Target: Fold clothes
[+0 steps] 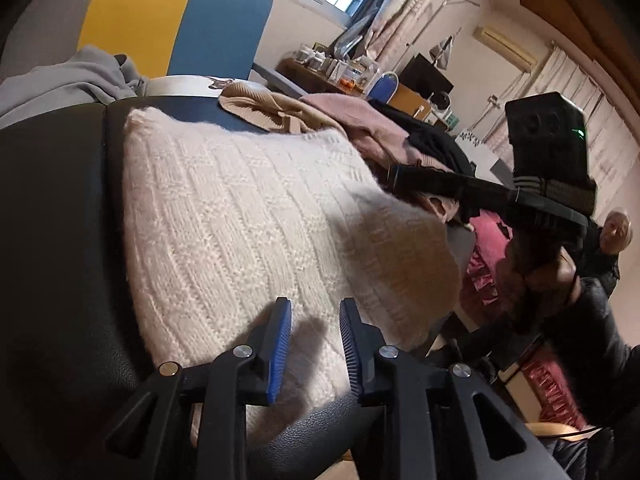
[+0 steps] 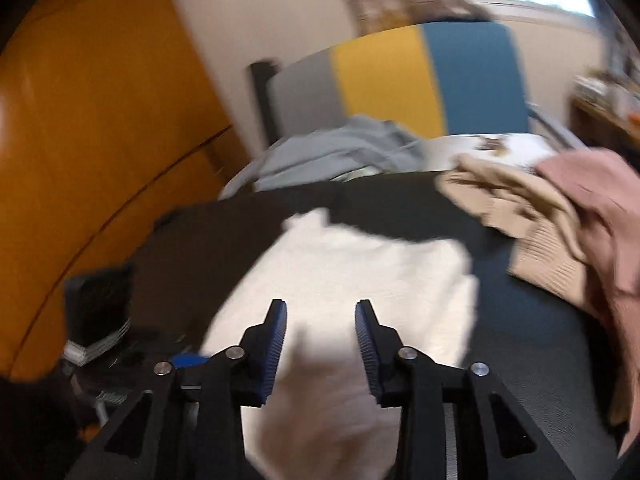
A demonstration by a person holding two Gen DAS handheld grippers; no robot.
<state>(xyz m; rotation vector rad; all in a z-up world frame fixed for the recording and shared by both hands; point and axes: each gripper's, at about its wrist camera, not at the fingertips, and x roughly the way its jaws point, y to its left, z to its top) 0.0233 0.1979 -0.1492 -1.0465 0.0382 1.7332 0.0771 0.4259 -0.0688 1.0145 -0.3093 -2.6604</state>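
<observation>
A folded cream knitted sweater (image 1: pixel 256 216) lies flat on the black table (image 1: pixel 52 240). My left gripper (image 1: pixel 314 312) is open and empty, just above the sweater's near edge. The right gripper's black body (image 1: pixel 480 192) shows at the right of the left wrist view, above the sweater's far side. In the blurred right wrist view the same sweater (image 2: pixel 352 276) lies below my right gripper (image 2: pixel 320 312), which is open and empty. The left gripper's body (image 2: pixel 100 304) shows at the left there.
A beige sweater (image 1: pixel 272 108), a pink one (image 1: pixel 360 120) and a black garment (image 1: pixel 432 136) are piled at the table's far side. A grey garment (image 1: pixel 80 76) lies at the back left. A yellow and blue chair back (image 1: pixel 176 20) stands behind. A person (image 1: pixel 612 236) sits at right.
</observation>
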